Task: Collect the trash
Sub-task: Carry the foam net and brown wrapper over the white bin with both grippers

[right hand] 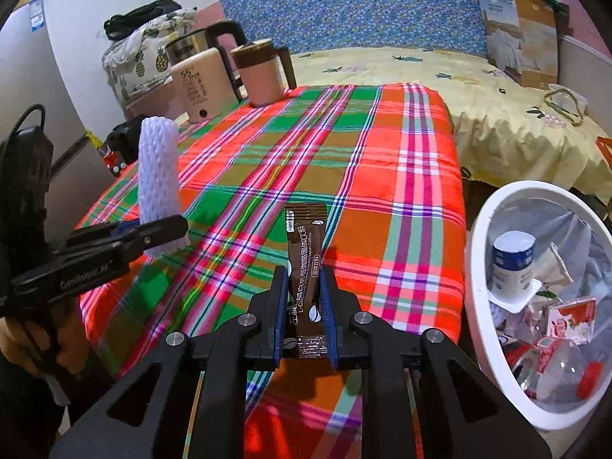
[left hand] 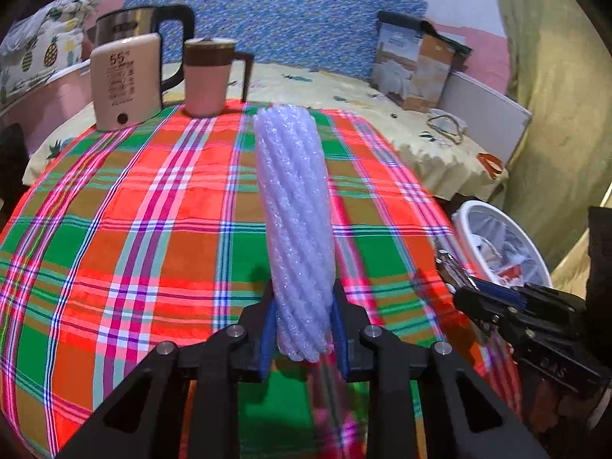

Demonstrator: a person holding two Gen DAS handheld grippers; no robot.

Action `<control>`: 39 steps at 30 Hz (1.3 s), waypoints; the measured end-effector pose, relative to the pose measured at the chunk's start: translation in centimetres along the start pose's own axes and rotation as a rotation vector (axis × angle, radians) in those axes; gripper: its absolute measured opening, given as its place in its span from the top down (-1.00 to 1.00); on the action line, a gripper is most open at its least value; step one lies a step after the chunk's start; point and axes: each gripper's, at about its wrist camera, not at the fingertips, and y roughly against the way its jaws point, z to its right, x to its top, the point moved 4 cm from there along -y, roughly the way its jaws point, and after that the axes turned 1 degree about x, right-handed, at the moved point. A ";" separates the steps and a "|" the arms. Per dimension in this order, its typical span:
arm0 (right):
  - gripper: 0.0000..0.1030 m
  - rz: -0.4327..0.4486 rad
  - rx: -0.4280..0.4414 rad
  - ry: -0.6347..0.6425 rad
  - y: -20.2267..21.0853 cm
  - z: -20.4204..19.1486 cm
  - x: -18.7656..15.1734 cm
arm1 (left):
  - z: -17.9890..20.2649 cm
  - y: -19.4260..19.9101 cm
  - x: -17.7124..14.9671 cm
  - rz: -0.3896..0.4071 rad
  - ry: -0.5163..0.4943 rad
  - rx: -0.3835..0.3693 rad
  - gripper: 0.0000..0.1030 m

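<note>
Left gripper (left hand: 304, 329) clamps foam netting (left hand: 294, 225), right gripper (right hand: 304, 306) a sachet (right hand: 306, 252), above the plaid tablecloth (right hand: 382, 191) beside a bed (right hand: 497, 114).

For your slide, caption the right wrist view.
Right gripper clamps a brown coffee sachet above the plaid tablecloth, beside the white trash bin.

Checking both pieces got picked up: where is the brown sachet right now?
In the right wrist view the sachet stands upright, clamped in the right gripper above the plaid cloth, with the white bin to its right.
</note>
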 end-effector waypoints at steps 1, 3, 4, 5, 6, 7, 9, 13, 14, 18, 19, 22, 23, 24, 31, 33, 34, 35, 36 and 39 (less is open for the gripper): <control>0.63 0.004 0.001 -0.005 0.2 0.0 0.0 | 0.2 0.3 0.0 0.004 -0.006 -0.005 0.49; 0.63 0.013 0.004 -0.014 0.6 0.1 -0.1 | 0.8 0.6 -0.1 0.007 -0.017 -0.013 0.49; 0.63 0.016 0.004 -0.017 0.8 0.1 -0.2 | 1.0 0.8 -0.2 0.007 -0.023 -0.016 0.49; 0.63 0.020 0.004 -0.020 1.0 0.1 -0.2 | 1.3 0.9 -0.3 0.007 -0.028 -0.019 0.49; 0.63 0.021 0.004 -0.022 1.0 0.2 -0.3 | 1.6 0.9 -0.4 0.005 -0.032 -0.022 0.49; 0.63 0.025 0.003 -0.027 1.2 0.3 -0.3 | 2.0 1.0 -0.5 0.004 -0.038 -0.026 0.49; 0.63 0.032 0.001 -0.036 1.6 0.5 -0.5 | 2.7 1.1 -0.8 0.002 -0.049 -0.033 0.49; 0.63 0.047 -0.004 -0.047 2.4 0.9 -0.5 | 4.2 1.2 -1.0 -0.001 -0.070 -0.052 0.49; 0.63 0.053 -0.006 -0.051 2.7 1.1 -0.5 | 4.4 1.3 -1.1 -0.002 -0.074 -0.056 0.49; 0.63 0.072 -0.017 -0.068 3.6 1.8 -0.6 | 5.8 1.2 -1.2 -0.009 -0.092 -0.071 0.49; 0.63 0.077 -0.019 -0.074 3.8 2.1 -0.6 | 6.2 1.3 -1.1 -0.010 -0.096 -0.076 0.49; 0.63 0.093 -0.031 -0.086 4.4 2.8 -0.6 | 7.2 1.1 -1.0 -0.010 -0.109 -0.090 0.49; 0.63 0.100 -0.037 -0.094 4.7 3.2 -0.5 | 7.6 1.0 -0.9 -0.011 -0.114 -0.096 0.49; 0.63 0.105 -0.041 -0.098 4.9 3.5 -0.5 | 8.1 1.0 -0.8 -0.011 -0.119 -0.103 0.49; 0.63 0.140 -0.089 -0.147 6.6 6.4 -0.9 | 11.9 0.2 -0.1 -0.013 -0.175 -0.160 0.49; 0.63 0.150 -0.109 -0.164 7.2 7.4 -1.2 | 13.0 -0.1 0.1 -0.016 -0.191 -0.177 0.49; 0.63 0.155 -0.119 -0.173 7.5 8.0 -1.3 | 13.5 -0.3 0.2 -0.018 -0.200 -0.185 0.49; 0.63 0.159 -0.128 -0.183 7.8 8.5 -1.4 | 14.1 -0.5 0.3 -0.019 -0.208 -0.193 0.49; 0.63 0.163 -0.137 -0.191 8.1 9.1 -1.5 | 14.7 -0.7 0.4 -0.021 -0.216 -0.200 0.49; 0.63 0.173 -0.163 -0.219 8.8 10.5 -1.8 | 16.2 -1.2 0.7 -0.023 -0.238 -0.221 0.49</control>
